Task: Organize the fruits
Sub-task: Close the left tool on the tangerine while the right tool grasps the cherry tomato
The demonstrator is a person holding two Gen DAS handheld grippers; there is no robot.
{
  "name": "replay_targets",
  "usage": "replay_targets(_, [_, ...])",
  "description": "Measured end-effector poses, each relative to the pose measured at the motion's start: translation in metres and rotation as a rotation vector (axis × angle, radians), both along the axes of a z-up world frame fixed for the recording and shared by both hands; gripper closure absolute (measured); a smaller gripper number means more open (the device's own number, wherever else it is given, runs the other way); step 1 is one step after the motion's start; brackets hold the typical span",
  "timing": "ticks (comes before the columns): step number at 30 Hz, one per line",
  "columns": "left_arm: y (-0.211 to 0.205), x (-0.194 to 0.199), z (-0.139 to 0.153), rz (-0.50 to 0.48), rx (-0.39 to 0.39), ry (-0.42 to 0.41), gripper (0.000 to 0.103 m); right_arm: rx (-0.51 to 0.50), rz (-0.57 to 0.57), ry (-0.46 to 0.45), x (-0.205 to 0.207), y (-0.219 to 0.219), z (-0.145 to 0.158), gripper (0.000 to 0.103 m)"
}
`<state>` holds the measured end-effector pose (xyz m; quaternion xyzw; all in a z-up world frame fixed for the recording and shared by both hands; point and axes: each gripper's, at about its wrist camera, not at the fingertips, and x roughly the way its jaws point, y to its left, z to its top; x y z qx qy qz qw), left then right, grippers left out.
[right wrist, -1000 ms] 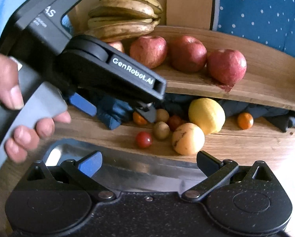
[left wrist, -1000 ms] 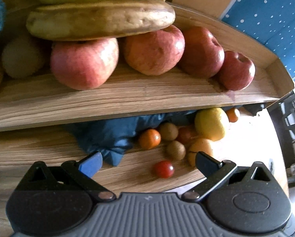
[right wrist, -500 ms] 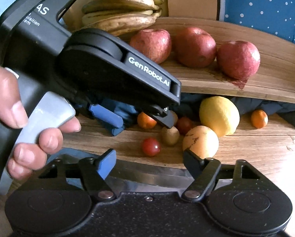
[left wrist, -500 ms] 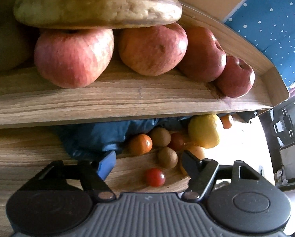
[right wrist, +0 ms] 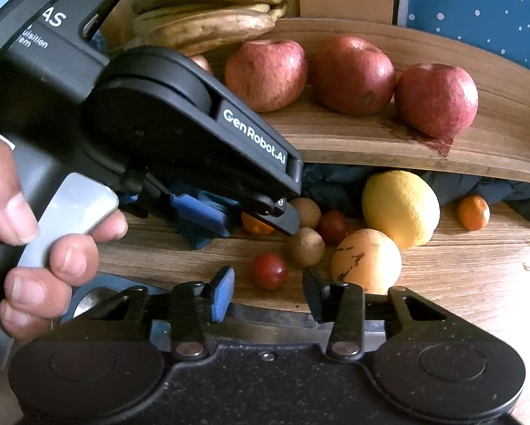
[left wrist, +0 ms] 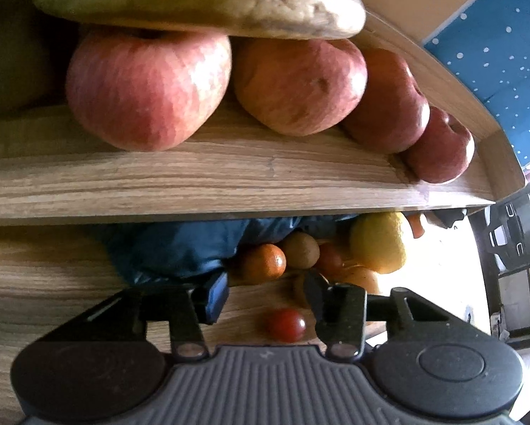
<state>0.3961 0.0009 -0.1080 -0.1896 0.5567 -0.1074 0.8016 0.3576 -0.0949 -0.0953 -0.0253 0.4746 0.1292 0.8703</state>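
Right wrist view: right gripper (right wrist: pixel 268 292) jaws closing, nothing between them — cherry tomato (right wrist: pixel 269 271) just beyond on the wooden table (right wrist: pixel 460 283). Left gripper (right wrist: pixel 254 217) jaws closing, empty, over the fruit pile.

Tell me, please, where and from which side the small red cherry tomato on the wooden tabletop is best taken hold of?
Grip the small red cherry tomato across its round middle, coming down from above and the near side. It lies alone on the wooden tabletop, apart from the brown kiwi, so both sides look free. It is smooth and round, so a gentle, centred pinch seems wise.
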Motion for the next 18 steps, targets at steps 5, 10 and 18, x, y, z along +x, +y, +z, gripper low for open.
replay_targets(5, [0.005,0.001,0.0,0.009,-0.008,-0.001,0.06,0.0,0.012,0.007,0.004,0.001,-0.002,0.065])
replay_targets(10, [0.011,0.001,0.002,0.013,-0.009,0.002,0.071,0.007,0.018,0.008,0.008,0.0,-0.003,0.073])
replay_targets(18, [0.015,0.002,0.006,0.017,-0.011,0.001,0.073,0.017,0.028,0.009,0.007,0.003,0.001,0.078])
